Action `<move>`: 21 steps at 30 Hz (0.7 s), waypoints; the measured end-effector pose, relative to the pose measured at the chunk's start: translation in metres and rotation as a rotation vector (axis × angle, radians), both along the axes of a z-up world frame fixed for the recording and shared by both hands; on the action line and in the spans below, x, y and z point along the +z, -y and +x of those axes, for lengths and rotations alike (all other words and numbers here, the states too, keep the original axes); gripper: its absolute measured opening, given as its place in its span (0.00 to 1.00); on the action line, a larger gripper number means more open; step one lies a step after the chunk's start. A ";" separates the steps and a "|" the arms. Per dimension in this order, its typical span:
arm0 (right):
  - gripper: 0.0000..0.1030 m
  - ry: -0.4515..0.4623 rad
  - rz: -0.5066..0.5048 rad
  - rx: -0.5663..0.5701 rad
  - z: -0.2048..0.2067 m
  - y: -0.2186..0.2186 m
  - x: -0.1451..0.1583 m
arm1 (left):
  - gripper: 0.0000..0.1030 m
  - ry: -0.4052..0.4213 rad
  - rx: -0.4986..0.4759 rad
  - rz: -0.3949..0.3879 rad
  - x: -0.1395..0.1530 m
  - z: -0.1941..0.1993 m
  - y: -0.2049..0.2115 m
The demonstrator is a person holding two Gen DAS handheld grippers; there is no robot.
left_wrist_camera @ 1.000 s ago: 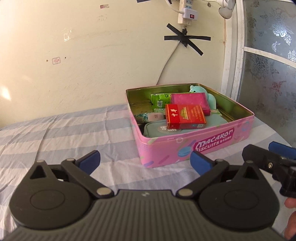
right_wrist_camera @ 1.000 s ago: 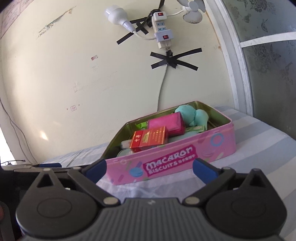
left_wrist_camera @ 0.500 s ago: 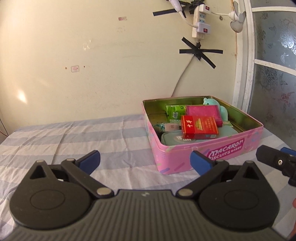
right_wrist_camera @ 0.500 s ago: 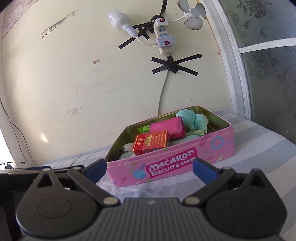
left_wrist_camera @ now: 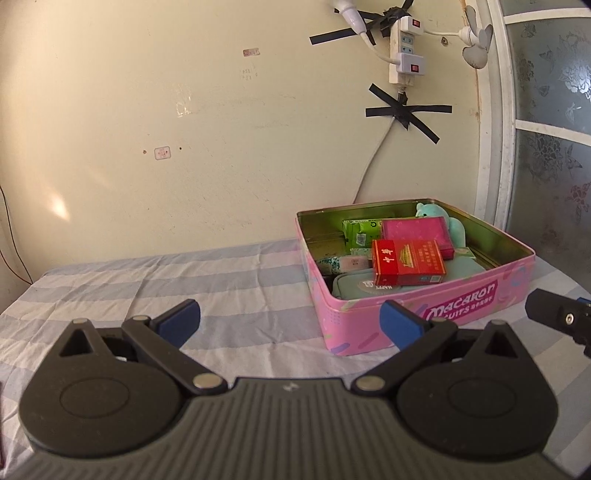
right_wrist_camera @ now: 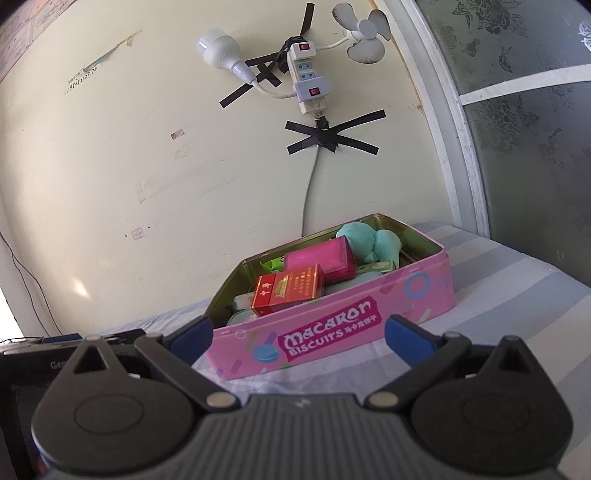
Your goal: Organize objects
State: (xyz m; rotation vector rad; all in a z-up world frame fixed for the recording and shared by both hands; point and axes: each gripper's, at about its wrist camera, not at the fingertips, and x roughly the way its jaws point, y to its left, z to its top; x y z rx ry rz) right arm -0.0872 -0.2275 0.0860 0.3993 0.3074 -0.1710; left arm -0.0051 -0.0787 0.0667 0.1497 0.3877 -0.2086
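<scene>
A pink "Macaron Biscuits" tin [left_wrist_camera: 476, 295] [right_wrist_camera: 417, 295] stands on the striped cloth. It holds a red box [left_wrist_camera: 406, 262] [right_wrist_camera: 288, 290] on top, a pink box [left_wrist_camera: 415, 230] [right_wrist_camera: 321, 256], a teal plush toy [left_wrist_camera: 439, 218] [right_wrist_camera: 369, 242], a green packet [left_wrist_camera: 356, 232] and a grey-green pouch [left_wrist_camera: 364, 288]. My left gripper [left_wrist_camera: 290, 321] is open, empty, short of the tin's front left corner. My right gripper [right_wrist_camera: 299, 338] is open and empty, just in front of the tin's long side. Part of the right gripper [left_wrist_camera: 561, 317] shows at the left wrist view's right edge.
The striped blue and white cloth [left_wrist_camera: 177, 280] covers the surface up to a cream wall. A power strip [right_wrist_camera: 308, 88] with a cable, a bulb [right_wrist_camera: 218, 51] and a small fan [right_wrist_camera: 364, 31] hang on the wall. A frosted glass door [right_wrist_camera: 524, 140] stands at the right. A black device [right_wrist_camera: 26, 358] lies at left.
Both grippers have drawn back and tilted up, so the tin sits lower and farther off and more wall shows. Both stay open. Nothing in the tin has moved.
</scene>
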 end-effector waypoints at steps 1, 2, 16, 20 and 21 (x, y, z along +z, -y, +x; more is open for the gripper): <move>1.00 -0.001 0.004 -0.002 0.000 0.001 -0.001 | 1.00 0.001 0.000 -0.001 0.000 0.000 0.000; 1.00 -0.002 0.007 -0.003 0.000 0.002 -0.001 | 1.00 0.002 0.002 0.000 0.000 -0.001 0.000; 1.00 -0.015 0.040 -0.029 0.000 0.009 -0.009 | 1.00 0.027 0.057 0.047 0.000 -0.003 0.004; 1.00 -0.020 0.047 -0.036 0.000 0.009 -0.011 | 1.00 -0.004 0.037 0.047 -0.004 -0.001 0.007; 1.00 -0.020 0.048 -0.037 0.000 0.010 -0.011 | 1.00 -0.010 0.032 0.048 -0.004 -0.001 0.007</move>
